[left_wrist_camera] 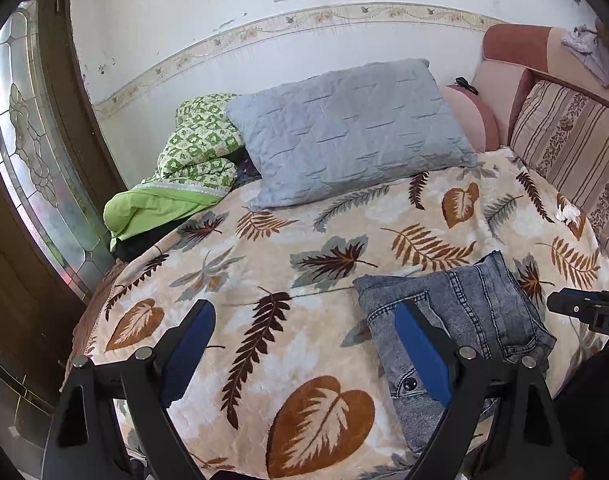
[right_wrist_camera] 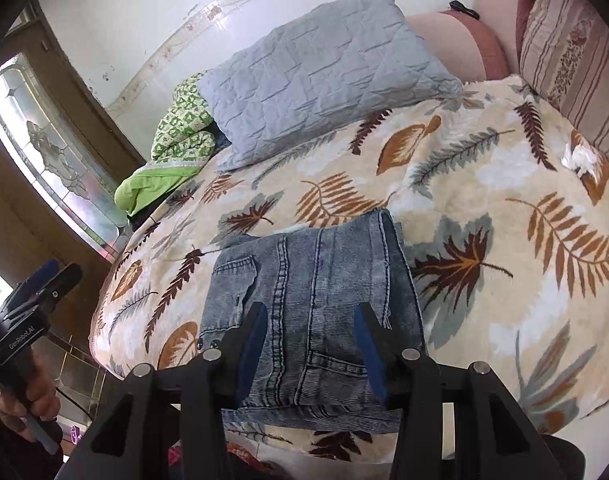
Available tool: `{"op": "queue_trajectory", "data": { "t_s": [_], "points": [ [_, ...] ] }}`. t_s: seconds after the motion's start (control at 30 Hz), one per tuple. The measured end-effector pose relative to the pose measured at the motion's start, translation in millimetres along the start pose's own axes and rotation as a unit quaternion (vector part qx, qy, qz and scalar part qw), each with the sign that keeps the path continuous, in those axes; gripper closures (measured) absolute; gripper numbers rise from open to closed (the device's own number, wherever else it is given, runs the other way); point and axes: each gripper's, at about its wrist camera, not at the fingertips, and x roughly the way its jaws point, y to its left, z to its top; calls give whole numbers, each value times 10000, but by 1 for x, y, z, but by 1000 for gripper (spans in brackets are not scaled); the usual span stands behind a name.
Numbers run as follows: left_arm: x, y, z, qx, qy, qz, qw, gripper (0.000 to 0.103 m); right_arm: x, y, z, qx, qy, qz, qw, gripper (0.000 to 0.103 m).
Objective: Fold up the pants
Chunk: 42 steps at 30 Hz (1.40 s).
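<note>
The grey-blue jeans lie folded into a compact rectangle on the leaf-patterned blanket, close to the bed's near edge. My right gripper hovers over their near half with its blue pads partly apart, and no cloth is pinched between them. In the left wrist view the jeans lie at the lower right. My left gripper stands wide open over bare blanket just left of them, its right finger overlapping their edge. Nothing is between its fingers.
A grey quilted pillow and a green quilt lie at the head of the bed. A striped cushion lines the right side, with a white crumpled tissue beside it. A glass-panelled door stands to the left.
</note>
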Motion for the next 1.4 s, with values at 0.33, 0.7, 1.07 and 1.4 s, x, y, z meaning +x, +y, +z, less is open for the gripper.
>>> {"op": "queue_trajectory", "data": {
  "t_s": [0.33,0.7,1.07,1.4],
  "points": [
    [12,-4,-5,50,137,16,9999,12,8,-10,-2,139,82,1,9999,54],
    [27,-6,-10,78,284,7,9996,12,18,-20,-5,260,186,-3,9995,54],
    [49,-11,-12,125,454,-7,9989,12,39,-35,-7,447,372,-37,9983,54],
    [92,-19,-21,188,844,-229,9960,12,64,-58,-4,648,556,-93,9963,54]
  ]
}}
